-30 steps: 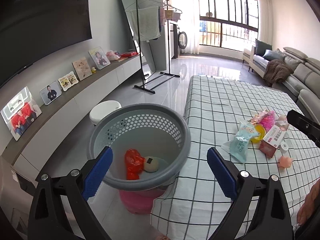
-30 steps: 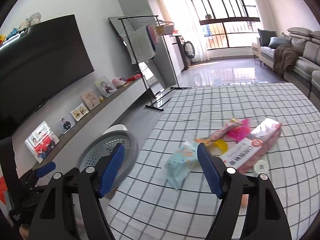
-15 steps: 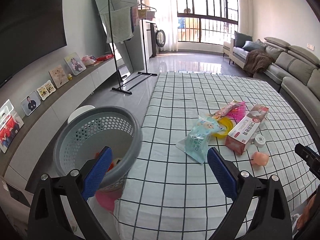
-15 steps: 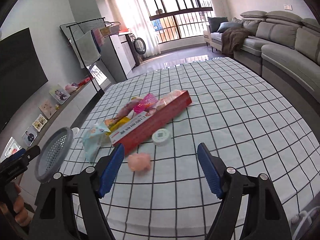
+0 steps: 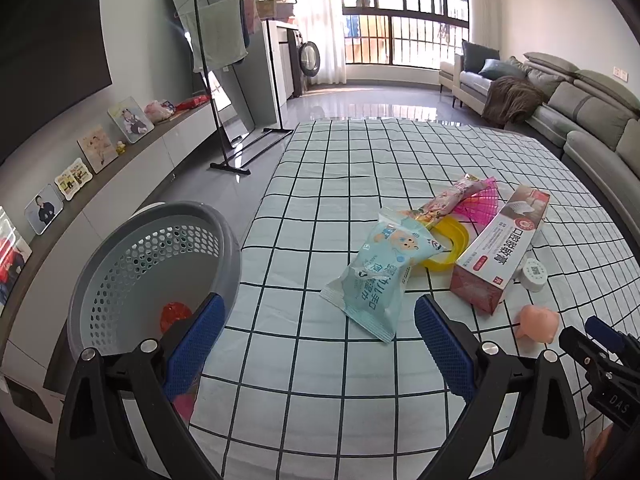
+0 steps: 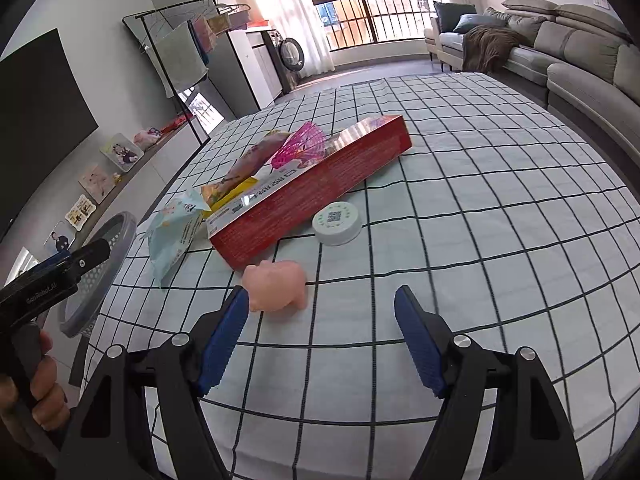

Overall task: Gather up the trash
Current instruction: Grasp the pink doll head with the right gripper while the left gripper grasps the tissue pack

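R tool (image 6: 320, 332) just behind pink toy (image 6: 276, 286)

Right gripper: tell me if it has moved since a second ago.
Yes. The right gripper swung rightward, away from the grey basket, and closed in on the pink toy, judged against the red box. Jaws open.

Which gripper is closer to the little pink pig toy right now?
Right. The right gripper hangs open just before the pink pig toy; the left gripper hangs open farther off, facing the blue wipes packet.
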`<act>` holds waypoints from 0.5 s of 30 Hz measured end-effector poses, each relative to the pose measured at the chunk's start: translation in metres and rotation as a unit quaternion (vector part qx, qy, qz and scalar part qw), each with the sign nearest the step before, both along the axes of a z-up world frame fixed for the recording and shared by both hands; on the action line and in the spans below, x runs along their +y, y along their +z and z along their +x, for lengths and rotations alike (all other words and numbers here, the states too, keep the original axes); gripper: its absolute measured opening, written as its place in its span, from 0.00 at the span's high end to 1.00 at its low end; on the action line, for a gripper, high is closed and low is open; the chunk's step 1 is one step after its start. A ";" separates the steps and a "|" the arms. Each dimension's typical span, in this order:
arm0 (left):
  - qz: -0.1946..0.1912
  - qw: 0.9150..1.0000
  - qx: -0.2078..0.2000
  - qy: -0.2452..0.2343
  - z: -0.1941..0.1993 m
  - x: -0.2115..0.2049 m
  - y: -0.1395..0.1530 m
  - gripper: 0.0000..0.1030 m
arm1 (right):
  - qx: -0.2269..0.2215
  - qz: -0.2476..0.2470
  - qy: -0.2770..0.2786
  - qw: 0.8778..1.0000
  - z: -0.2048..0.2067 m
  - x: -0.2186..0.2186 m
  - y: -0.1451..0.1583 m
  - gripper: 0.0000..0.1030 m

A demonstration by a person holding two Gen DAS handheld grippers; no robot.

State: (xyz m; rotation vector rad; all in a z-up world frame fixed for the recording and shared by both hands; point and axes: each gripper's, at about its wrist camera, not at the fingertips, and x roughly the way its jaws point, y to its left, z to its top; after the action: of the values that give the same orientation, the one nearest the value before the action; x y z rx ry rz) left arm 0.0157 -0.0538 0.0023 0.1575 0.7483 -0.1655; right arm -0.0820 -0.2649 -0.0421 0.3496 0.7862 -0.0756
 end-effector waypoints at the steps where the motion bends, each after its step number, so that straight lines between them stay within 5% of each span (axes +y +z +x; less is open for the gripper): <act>1: 0.000 1.000 0.001 0.001 0.001 0.002 -0.002 0.09 | 0.003 -0.002 0.003 1.000 0.004 0.003 -0.002 0.30; 11: 0.003 1.000 0.014 0.003 0.010 0.010 -0.014 0.09 | 0.024 -0.018 -0.003 1.000 0.030 0.019 -0.008 0.31; 15: 0.000 1.000 0.021 0.002 0.013 0.011 -0.016 0.09 | 0.032 -0.024 -0.003 0.999 0.034 0.021 -0.011 0.49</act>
State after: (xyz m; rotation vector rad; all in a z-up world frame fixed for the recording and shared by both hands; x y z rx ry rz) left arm 0.0283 -0.0433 -0.0142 0.1528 0.7902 -0.1657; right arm -0.0478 -0.2436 -0.0531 0.3052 0.8462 -0.1108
